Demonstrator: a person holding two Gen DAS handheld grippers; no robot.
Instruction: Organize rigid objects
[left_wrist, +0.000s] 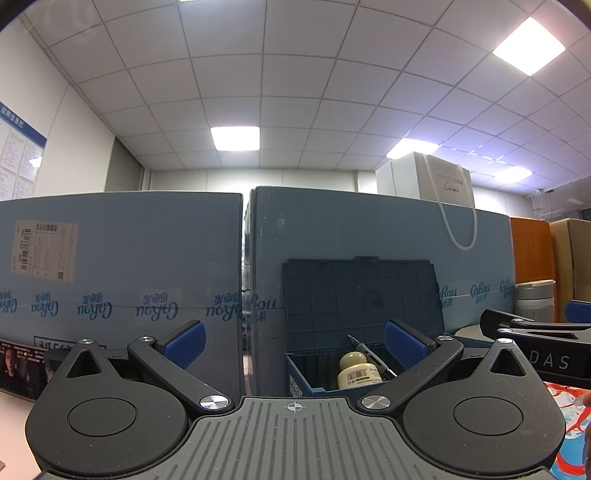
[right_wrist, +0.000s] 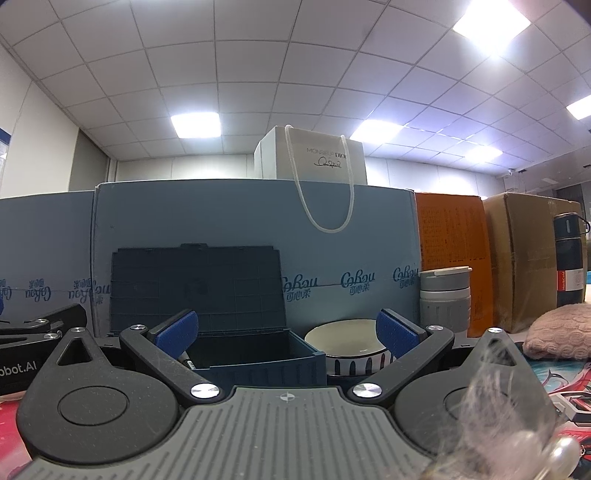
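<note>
A dark blue storage box (left_wrist: 299, 373) stands ahead with its ribbed lid (left_wrist: 362, 295) raised against the big blue cartons. Inside it I see a cream bottle with a barcode label (left_wrist: 357, 371) and a dark pen-like tool (left_wrist: 369, 354). My left gripper (left_wrist: 293, 341) is open and empty, a short way in front of the box. In the right wrist view the same box (right_wrist: 258, 363) sits slightly left of centre, with a striped ceramic bowl (right_wrist: 351, 345) just right of it. My right gripper (right_wrist: 286, 332) is open with nothing between its fingers.
Large blue cartons (right_wrist: 229, 221) wall off the back, with a white paper bag (right_wrist: 314, 158) on top. A grey lidded cup (right_wrist: 445, 299), an orange box (right_wrist: 452, 258), a brown carton (right_wrist: 524, 258), a dark flask (right_wrist: 569, 258) and a pink knitted item (right_wrist: 561, 334) stand to the right.
</note>
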